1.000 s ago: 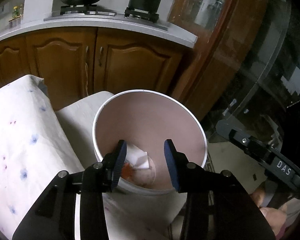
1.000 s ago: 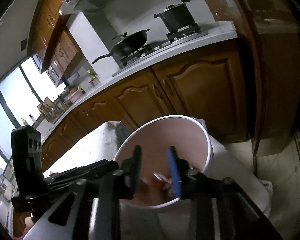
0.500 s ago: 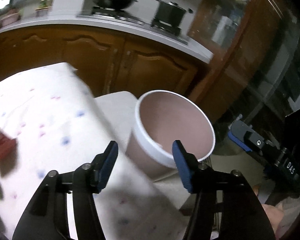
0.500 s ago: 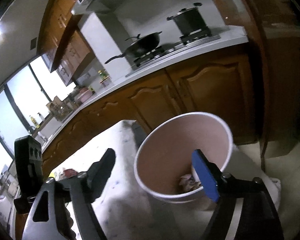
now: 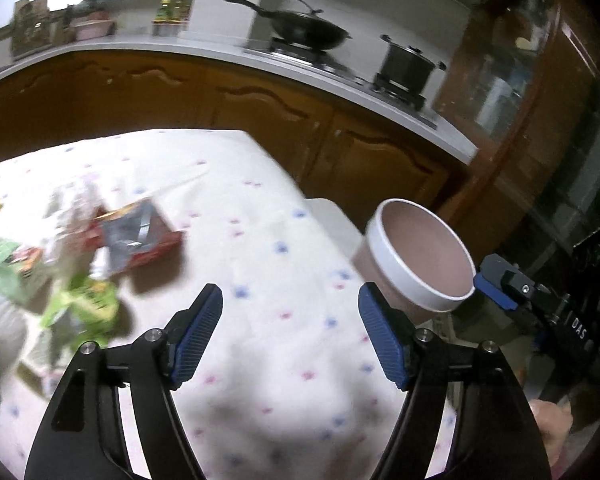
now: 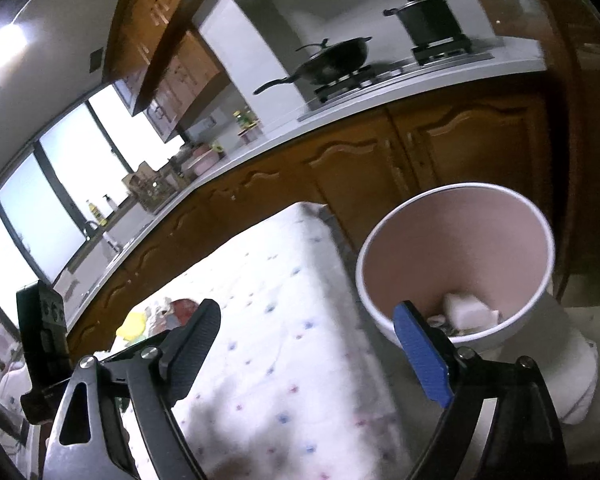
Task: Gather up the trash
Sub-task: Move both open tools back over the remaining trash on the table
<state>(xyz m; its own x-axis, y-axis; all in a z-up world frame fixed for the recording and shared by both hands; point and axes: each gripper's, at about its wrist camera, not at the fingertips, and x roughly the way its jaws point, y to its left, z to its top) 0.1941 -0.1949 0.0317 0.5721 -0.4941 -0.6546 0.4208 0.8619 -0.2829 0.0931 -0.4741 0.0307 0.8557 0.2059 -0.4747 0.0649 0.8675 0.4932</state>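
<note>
Left wrist view: the left hand-held gripper (image 5: 290,334) stands wide apart with nothing between its blue pads, its jaws having just been opening, above the surface covered by a white cloth with small blue and pink dots (image 5: 284,344). To its left lies blurred trash: a red and silver foil wrapper (image 5: 134,238) and green packets (image 5: 82,302) just beside it; only a sliver of this pile shows in the right wrist view. At the right, off the surface edge, stands the round pink bin with a white rim (image 5: 422,258), its contents hidden here.

Right wrist view: the right hand-held gripper (image 6: 308,350) is spread wide and empty, jaws likewise just opened. The same bin (image 6: 456,248) is seen from above, with a white crumpled piece (image 6: 466,314) and other scraps at its bottom.
</note>
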